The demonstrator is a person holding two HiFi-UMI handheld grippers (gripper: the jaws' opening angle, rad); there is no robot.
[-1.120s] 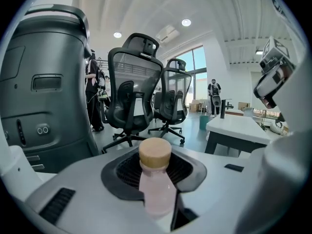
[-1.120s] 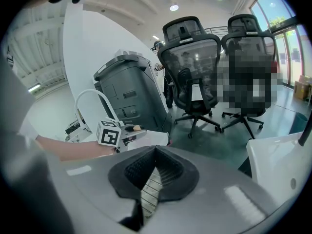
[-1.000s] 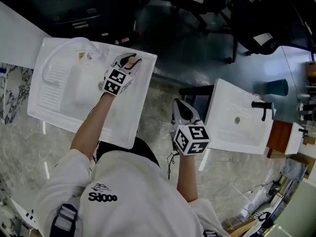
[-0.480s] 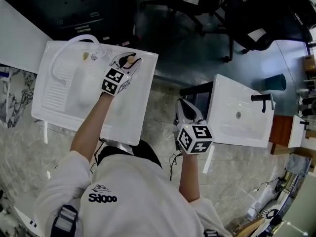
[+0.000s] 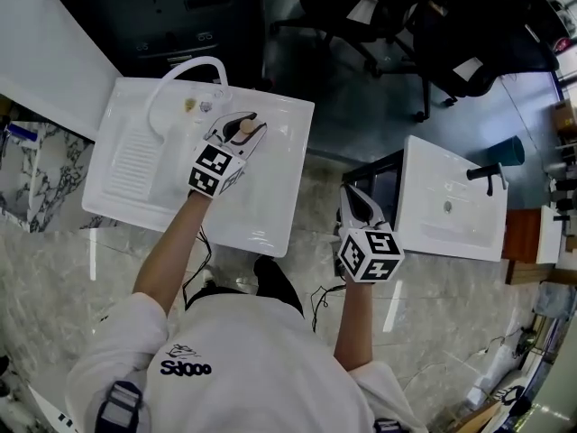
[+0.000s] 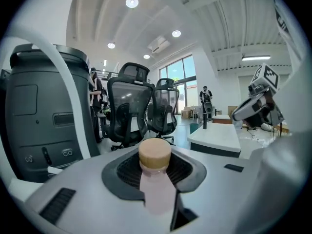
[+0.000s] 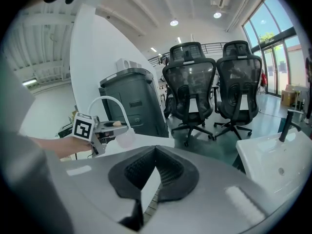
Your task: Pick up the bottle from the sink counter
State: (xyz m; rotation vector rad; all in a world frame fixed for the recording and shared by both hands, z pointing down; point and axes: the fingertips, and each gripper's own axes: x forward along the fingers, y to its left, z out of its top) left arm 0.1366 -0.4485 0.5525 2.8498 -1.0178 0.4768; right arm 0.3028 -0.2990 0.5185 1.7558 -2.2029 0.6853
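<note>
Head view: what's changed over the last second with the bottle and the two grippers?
The left gripper, fingers shut on the pink bottle, has lifted it and seems to have drawn it away from the back right corner of the white sink. It already held the bottle a second ago, so nothing was taken or let go. The right gripper stayed empty, fingers together, left of the second sink.

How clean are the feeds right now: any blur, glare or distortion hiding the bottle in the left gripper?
Left gripper view: strong fisheye bending and dark corners; the bottle has a sharp cap, but its pink body is soft, close to the lens. Right gripper view: same fisheye, with the windows blown bright. Head view: light streaks glare on the floor, and the white sink shows little relief.
</note>
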